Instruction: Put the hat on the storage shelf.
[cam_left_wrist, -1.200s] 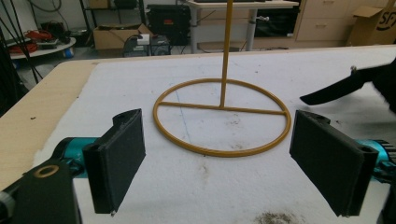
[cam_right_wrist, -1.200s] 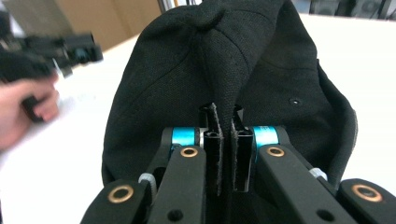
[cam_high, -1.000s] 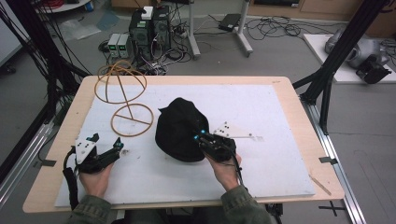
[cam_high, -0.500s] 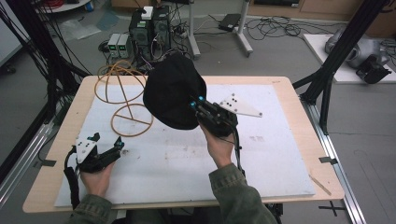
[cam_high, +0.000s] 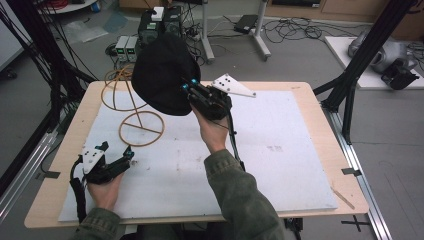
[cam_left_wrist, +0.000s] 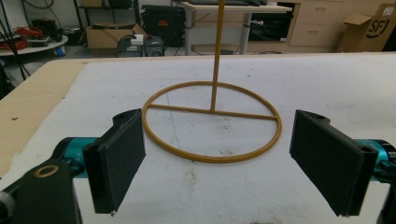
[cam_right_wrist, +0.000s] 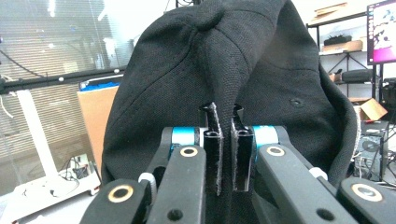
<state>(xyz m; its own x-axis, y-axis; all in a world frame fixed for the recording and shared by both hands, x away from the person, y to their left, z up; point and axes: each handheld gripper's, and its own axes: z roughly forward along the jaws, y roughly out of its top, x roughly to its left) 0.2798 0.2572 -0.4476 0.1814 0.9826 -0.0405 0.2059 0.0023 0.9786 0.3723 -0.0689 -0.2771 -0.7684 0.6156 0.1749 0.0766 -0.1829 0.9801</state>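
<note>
Black fabric cap (cam_high: 161, 75) hangs in the air above the far-left part of the table (cam_high: 300, 87), pinched by the right gripper (cam_high: 189, 90). In the right gripper view its jaws are nearly together w/ a fold of the cap (cam_right_wrist: 224, 60) clamped between the pads; rest of the cap drapes over and around the gripper (cam_right_wrist: 224, 149). From the high view the cap sits over the top of the yellow wire stand (cam_high: 135, 107), partly covering the upper loop; can't tell if it touches the wire.

Stand's round base ring rests on the white mat (cam_high: 280, 165), thin upright post rising from the crossbar. In the left gripper view the base ring (cam_left_wrist: 212, 121) lies just ahead of the left gripper (cam_left_wrist: 217, 163), jaws spread wide apart, nothing between the pads.

Left gripper (cam_high: 107, 162) lies low at the near-left of the mat, near the ring but apart from it, held in the person's left hand (cam_high: 105, 192). Right hand (cam_high: 212, 132) holds its gripper raised, olive sleeve (cam_high: 240, 195) behind it. Grey 3-cornered plate sticks out to the right of the right gripper.
</note>
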